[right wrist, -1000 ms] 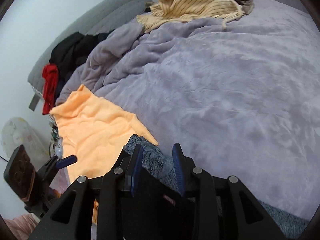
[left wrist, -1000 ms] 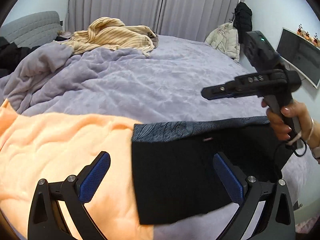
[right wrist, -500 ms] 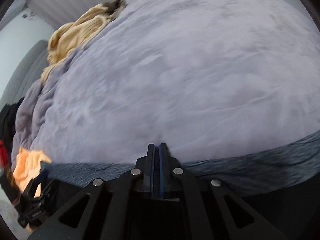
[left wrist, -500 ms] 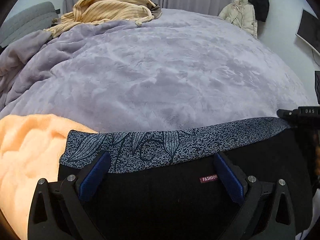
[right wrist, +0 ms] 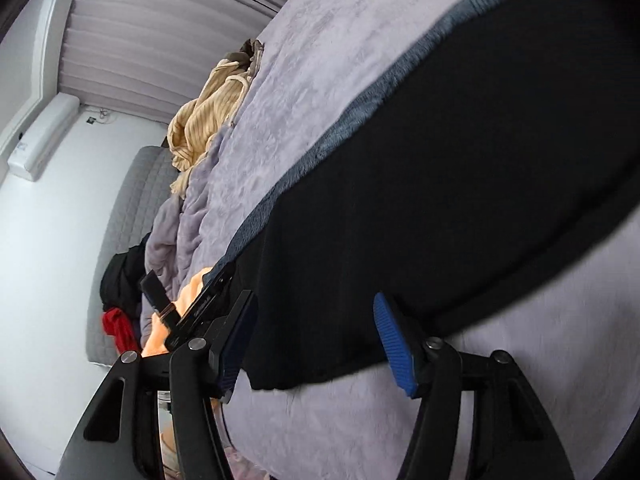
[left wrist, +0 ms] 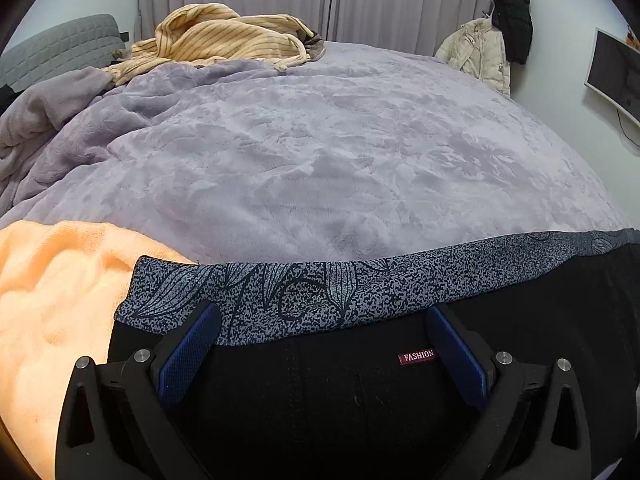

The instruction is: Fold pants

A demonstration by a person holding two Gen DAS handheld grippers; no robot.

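The black pants [left wrist: 340, 396] lie folded flat on the lilac bed cover [left wrist: 320, 152], with a grey leaf-print waistband [left wrist: 320, 292] along the far edge and a small red label. My left gripper [left wrist: 320, 356] is open and hovers low over the waistband end, fingers wide apart. In the right wrist view the pants [right wrist: 440, 168] stretch away across the bed. My right gripper [right wrist: 316, 340] is open at their near edge, one pad on each side of the cloth's corner. The left gripper also shows in the right wrist view [right wrist: 196, 308].
An orange blanket [left wrist: 52, 300] lies under the pants' left end. A striped beige garment [left wrist: 224, 40] sits at the far head of the bed. Jackets [left wrist: 492, 48] hang at the back right. Dark and red clothes [right wrist: 120, 304] pile by the grey headboard.
My right gripper has let go of the pants and opened, and its view has rolled sideways. My left gripper moved in over the waistband and stayed open.
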